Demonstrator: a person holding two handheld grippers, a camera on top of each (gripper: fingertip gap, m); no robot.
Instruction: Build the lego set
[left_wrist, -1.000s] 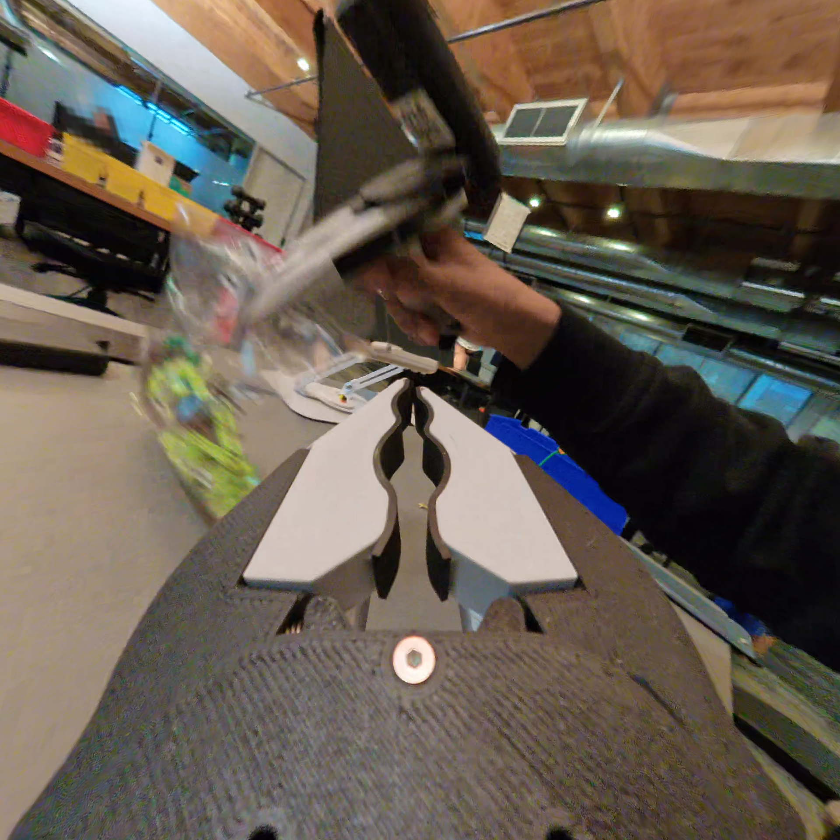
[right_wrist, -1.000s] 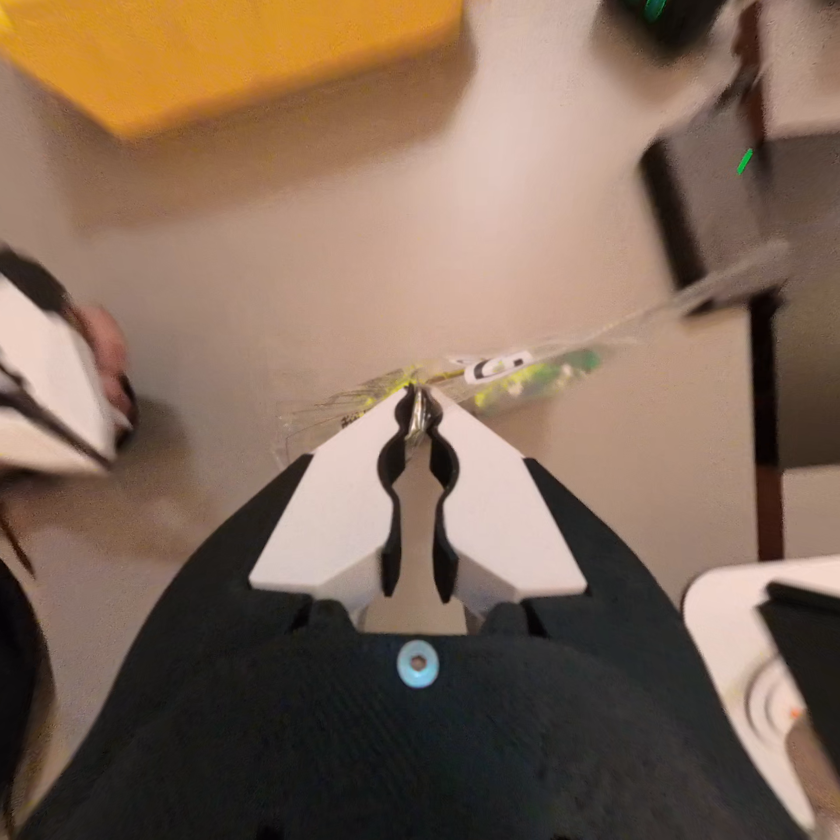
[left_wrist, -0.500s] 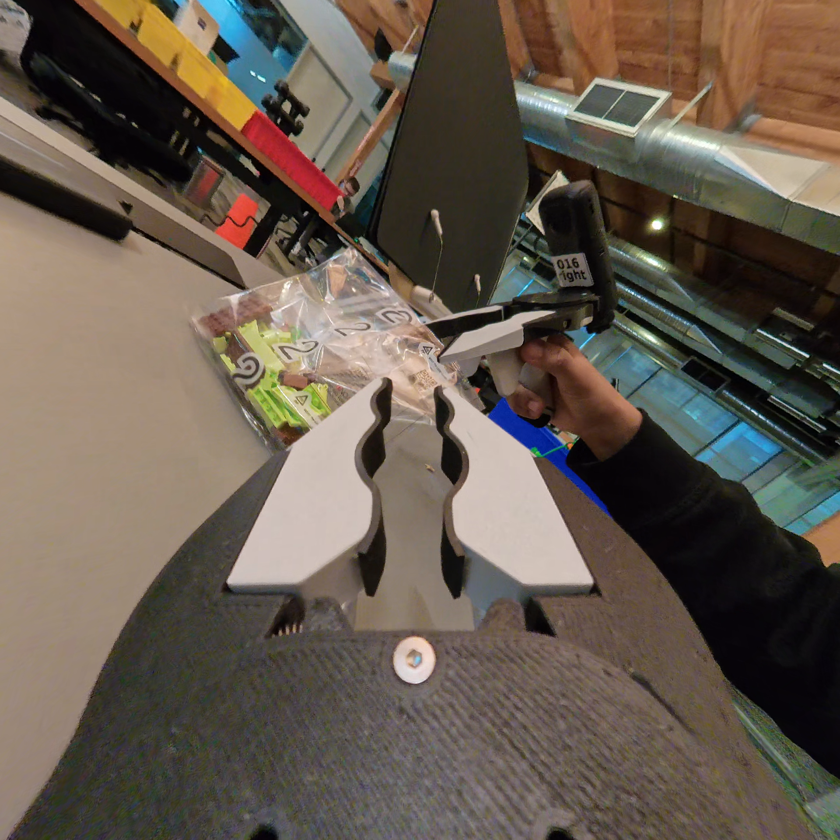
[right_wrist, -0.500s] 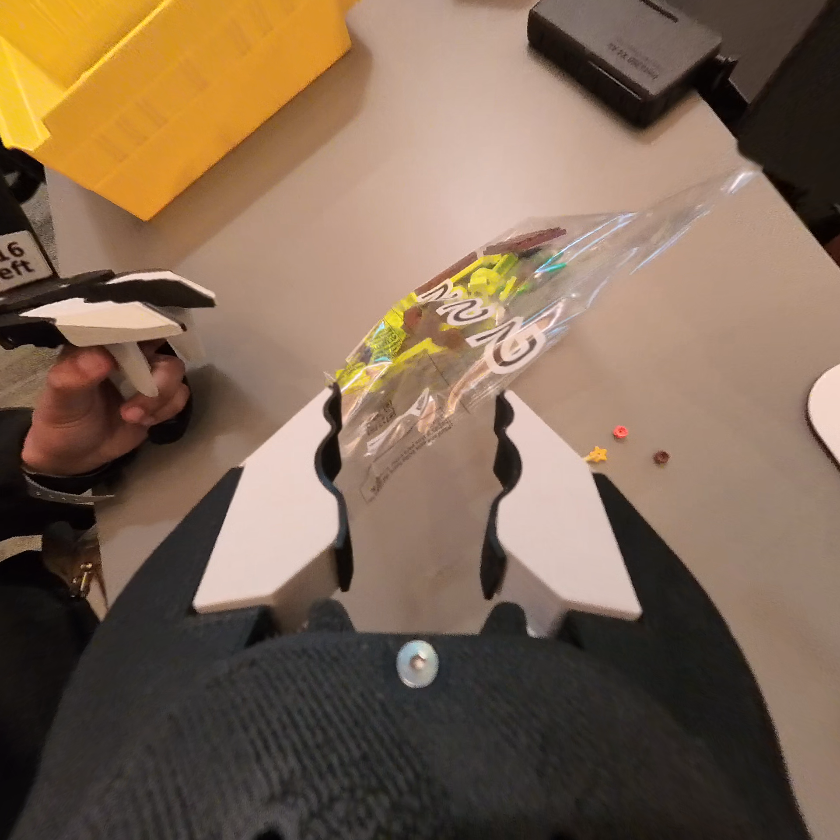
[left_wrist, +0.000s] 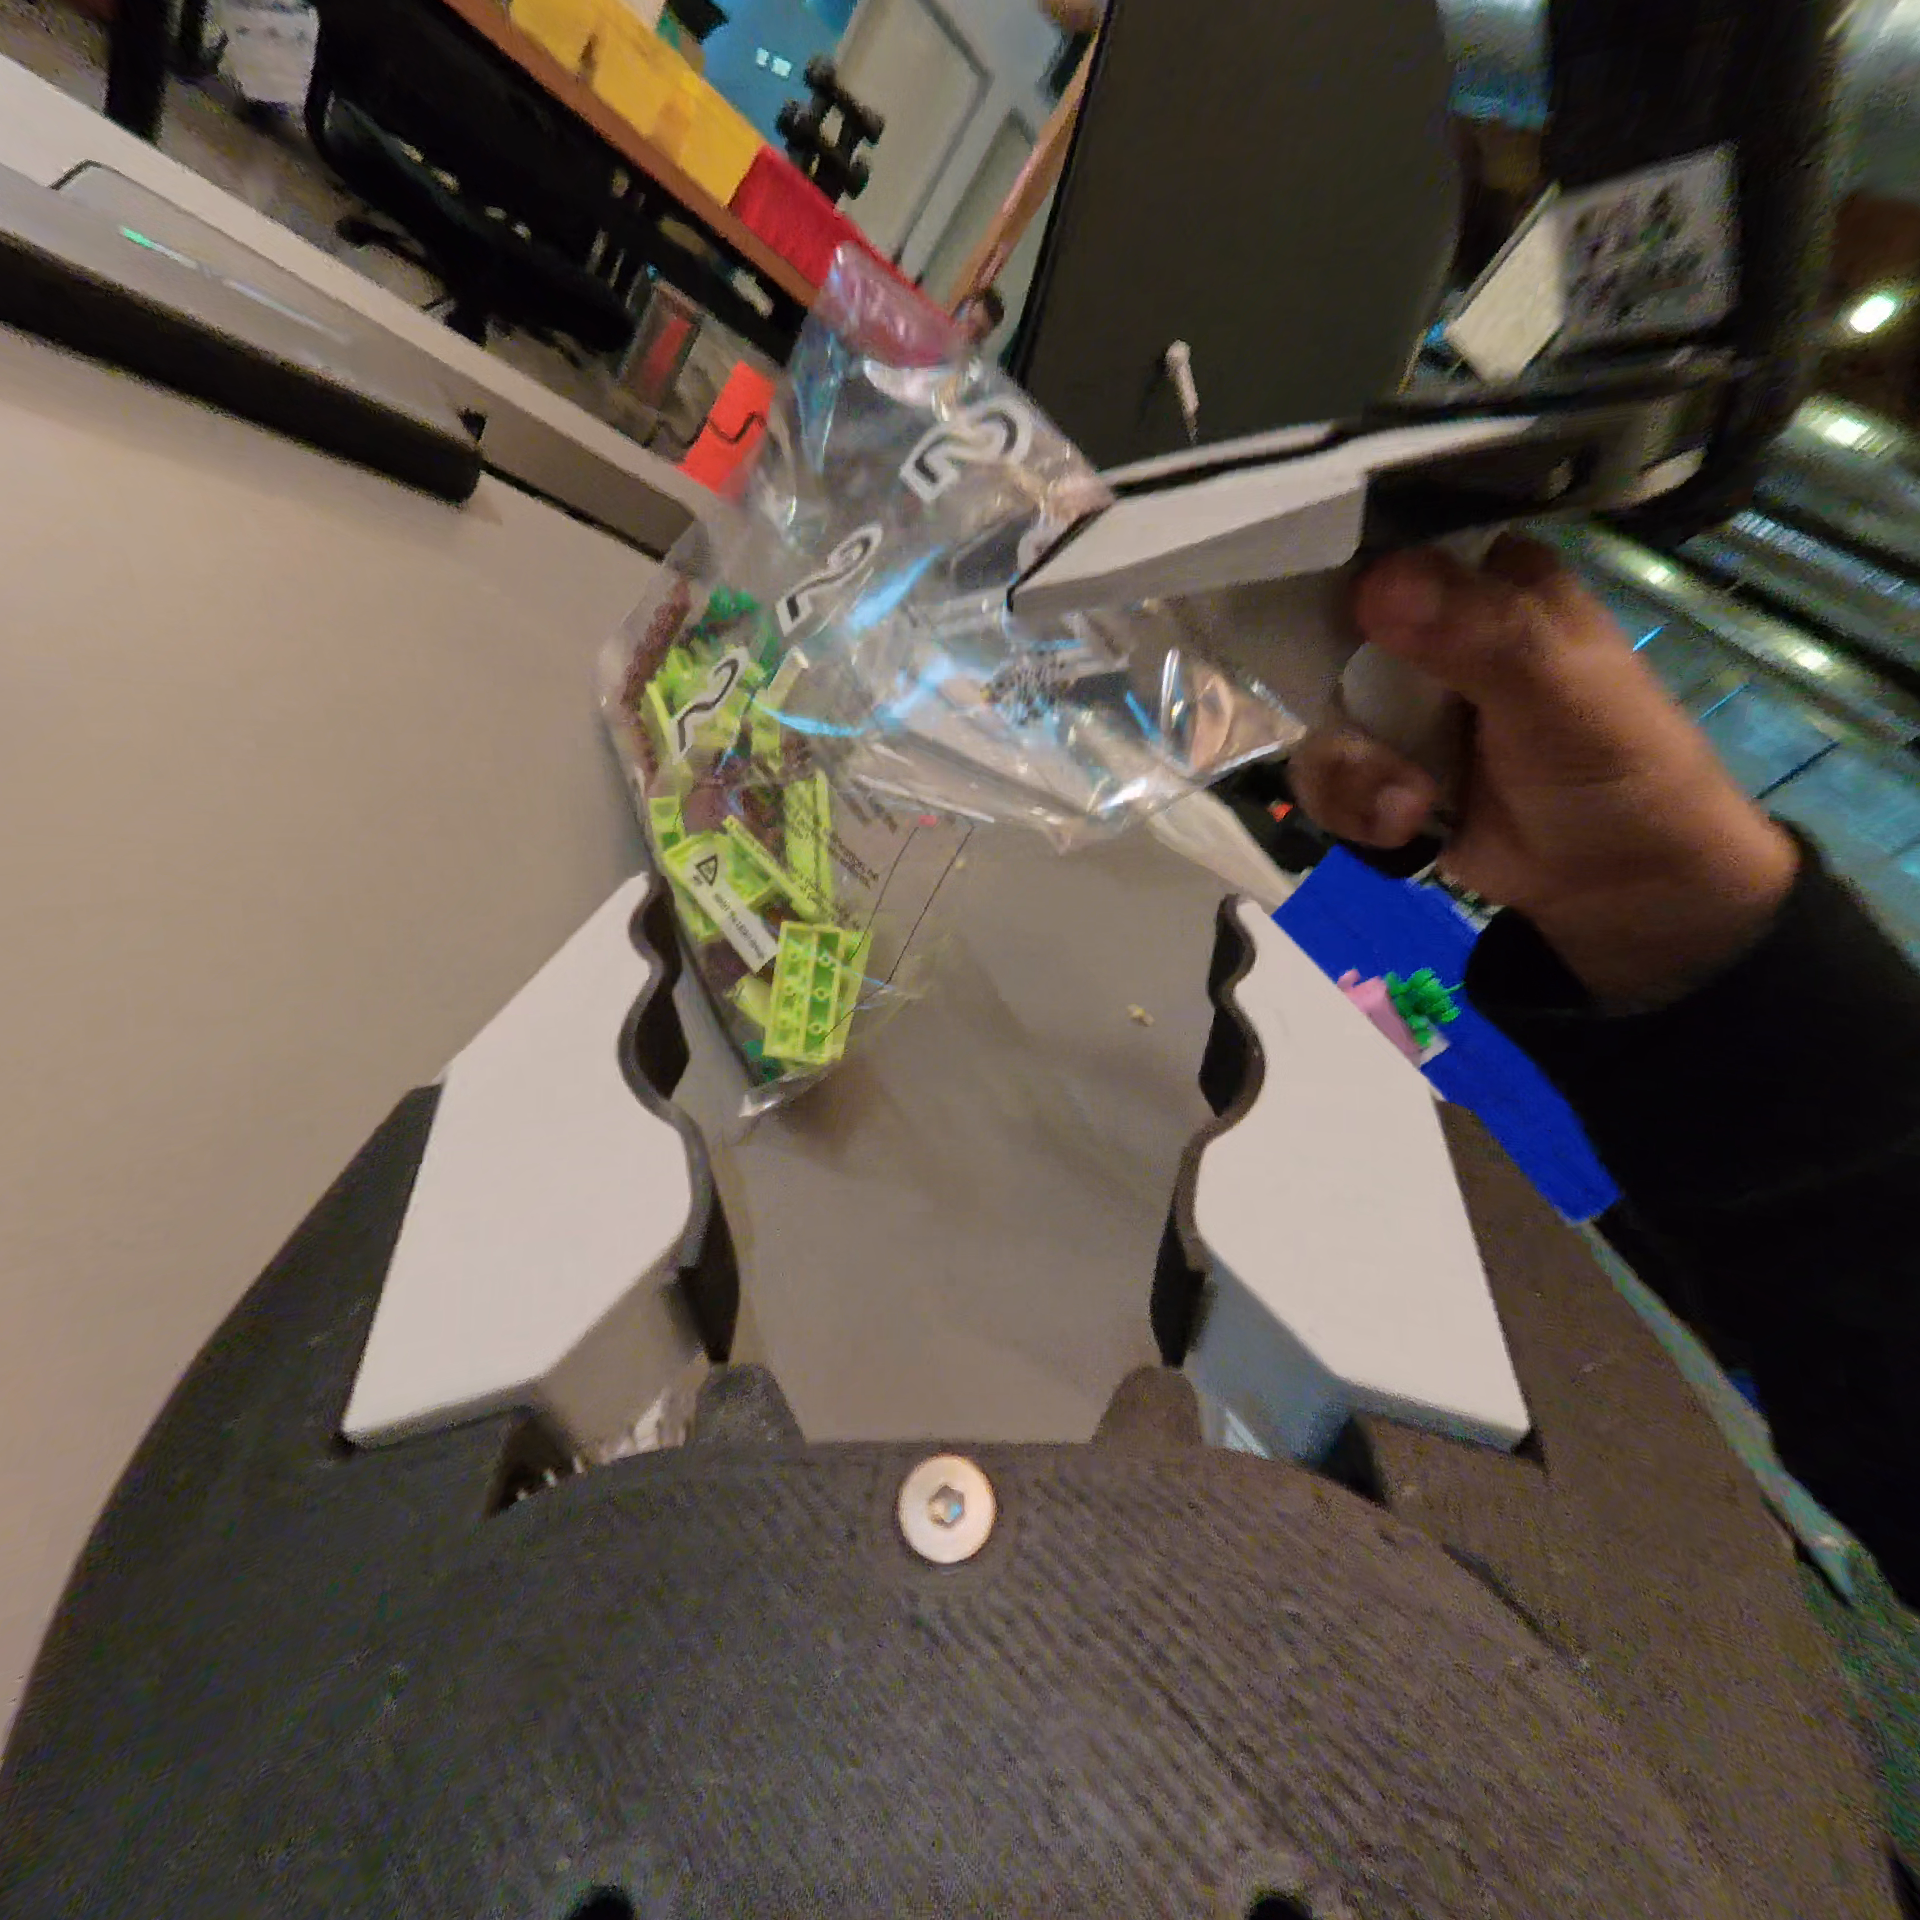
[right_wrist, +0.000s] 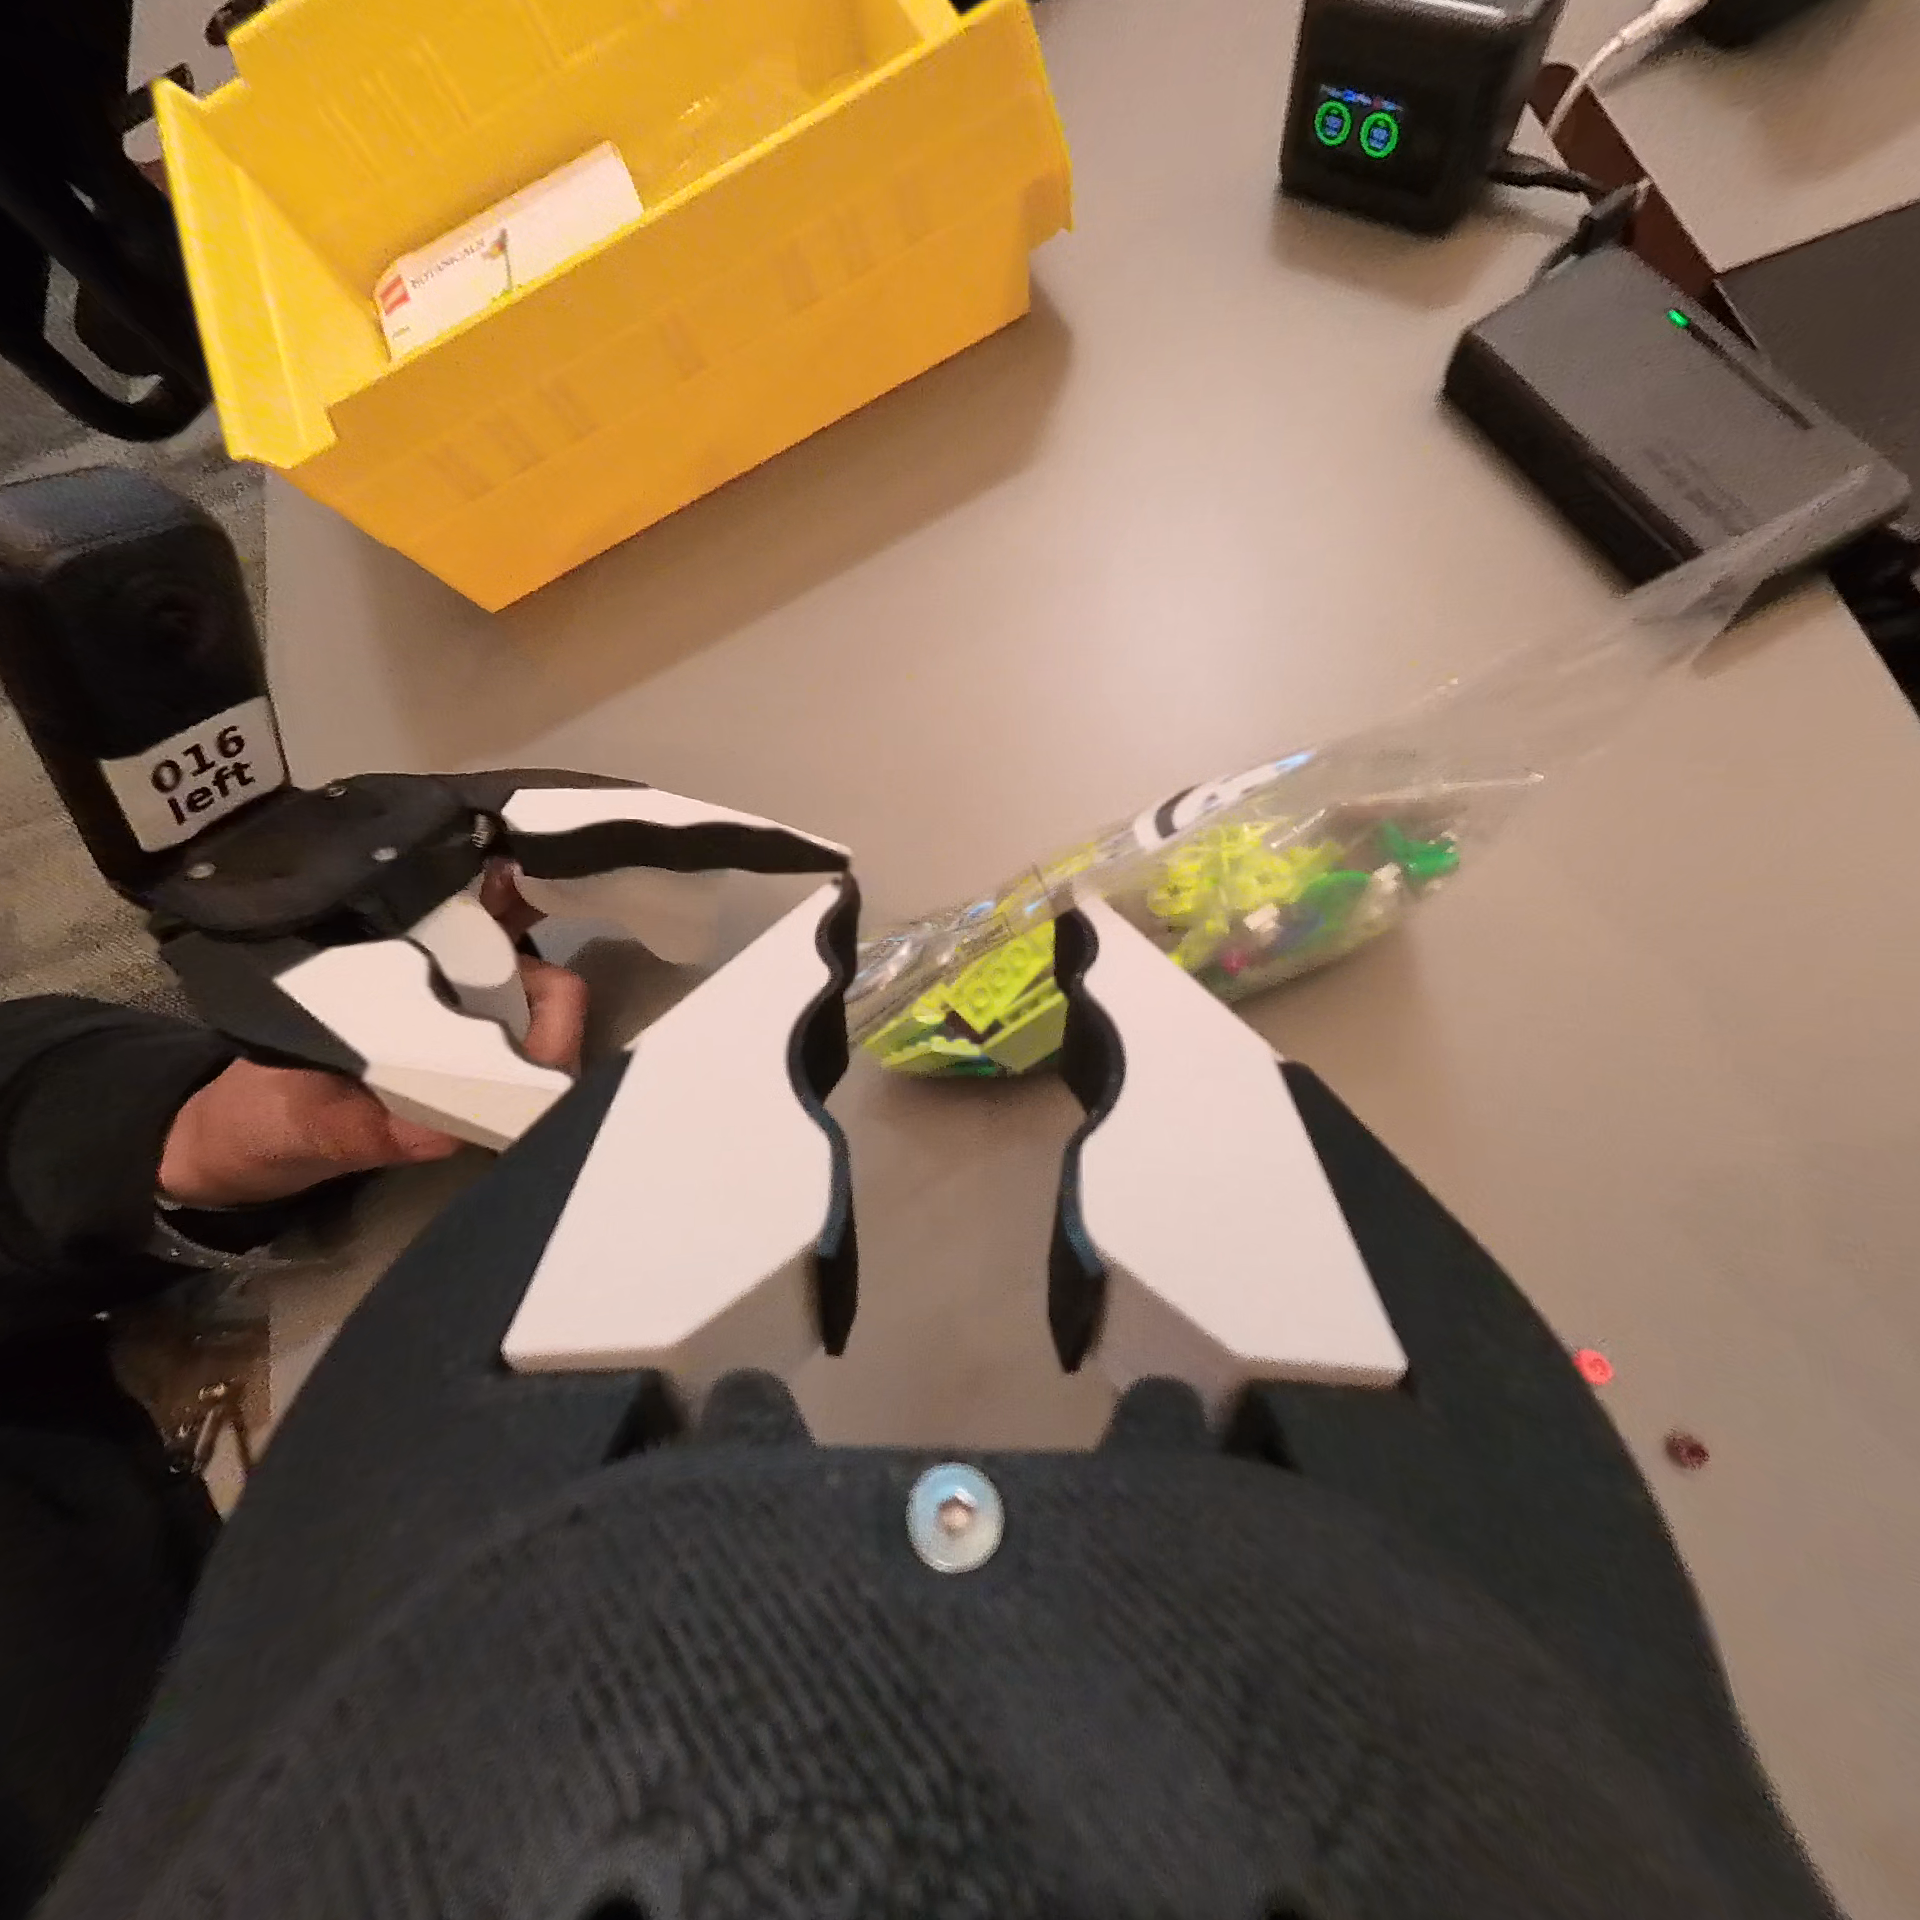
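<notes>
Right wrist view looks down on a smooth grey tabletop (right_wrist: 1091, 623) whose far right edge curves away past a flat black box (right_wrist: 1662, 436). A yellow plastic bin (right_wrist: 644, 343) with a white booklet (right_wrist: 509, 249) standing inside sits toward the far left corner, leaving an open stretch of bare surface between bin and box. The clear crinkled bag (right_wrist: 1247, 894) of lime-green and dark bricks lies mid-table, its near end between the spread white fingers of the right gripper (right_wrist: 956, 935), which are apart and not pinching it. The left gripper (right_wrist: 665, 883) comes in from the left edge with its jaws wide apart, held by a hand (right_wrist: 312, 1122) in a dark sleeve. Two tiny studs (one red (right_wrist: 1592, 1365), one dark (right_wrist: 1683, 1450)) lie loose near the right edge. From the left wrist view the bag (left_wrist: 790, 790) hangs tilted just beyond the open fingertips, with a blue bin (left_wrist: 1455, 1039) beyond the table and coloured bins on a distant shelf (left_wrist: 675, 135).
</notes>
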